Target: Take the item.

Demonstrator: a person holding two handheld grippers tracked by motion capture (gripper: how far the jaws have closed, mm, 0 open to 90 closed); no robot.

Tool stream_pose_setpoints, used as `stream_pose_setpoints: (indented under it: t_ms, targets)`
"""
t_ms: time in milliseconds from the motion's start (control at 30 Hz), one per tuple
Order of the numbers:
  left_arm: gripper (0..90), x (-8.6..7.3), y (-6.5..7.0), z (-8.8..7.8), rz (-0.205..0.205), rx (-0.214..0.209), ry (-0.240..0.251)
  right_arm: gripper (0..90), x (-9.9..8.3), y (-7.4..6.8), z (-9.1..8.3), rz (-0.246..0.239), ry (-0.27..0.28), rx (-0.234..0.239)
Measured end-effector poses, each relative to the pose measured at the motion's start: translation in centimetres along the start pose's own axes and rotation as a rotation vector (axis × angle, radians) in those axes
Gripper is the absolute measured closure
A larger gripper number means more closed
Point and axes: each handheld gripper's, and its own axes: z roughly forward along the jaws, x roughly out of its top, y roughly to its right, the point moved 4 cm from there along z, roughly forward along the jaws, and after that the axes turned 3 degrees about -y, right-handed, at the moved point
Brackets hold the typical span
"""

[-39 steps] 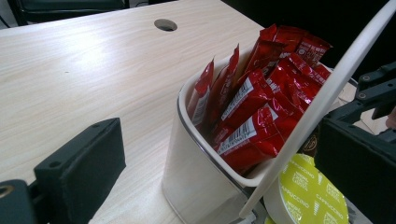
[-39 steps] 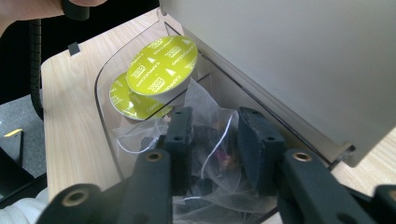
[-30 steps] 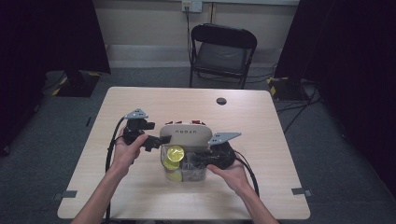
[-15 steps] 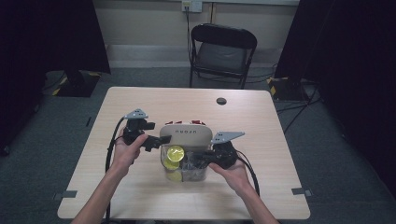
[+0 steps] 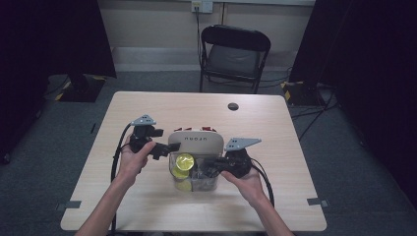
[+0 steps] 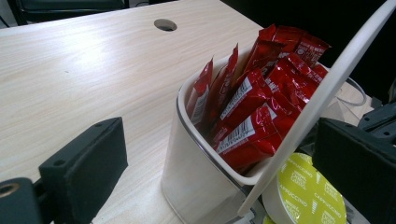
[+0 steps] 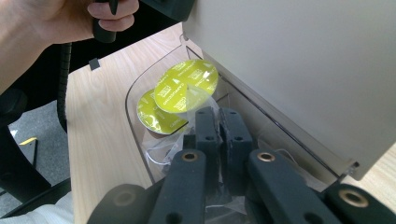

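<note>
Yellow capsules (image 7: 180, 95) beyond right gripper's (image 7: 218, 123) closed fingers

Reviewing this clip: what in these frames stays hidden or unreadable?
- Right gripper: jaws look shut, but clear plastic blurs whatever they pinch.
- Left gripper: whether its open jaws touch the raised lid is unclear.
- Red sachets: their lower halves sit behind the white bin wall.
- Yellow capsules: lettering too small in the high view.

A: how's the left gripper (image 5: 169, 146) sitting?
B: jaws spread wide, left hand (image 5: 132, 158) wrapped round it. right gripper (image 7: 218, 125) has its jaws pinched together, right hand (image 5: 244, 181) underneath, forearms angled inward.
</note>
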Motion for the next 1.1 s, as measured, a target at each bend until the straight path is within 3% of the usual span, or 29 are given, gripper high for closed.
stream_pose_setpoints:
  t_ms: [1100]
  targets:
    - [2.9,-0.1,0.0,0.0,-0.004,-0.007,0.001,88.0,0.5,-0.4,-2.2,-0.006,0.052,-0.009]
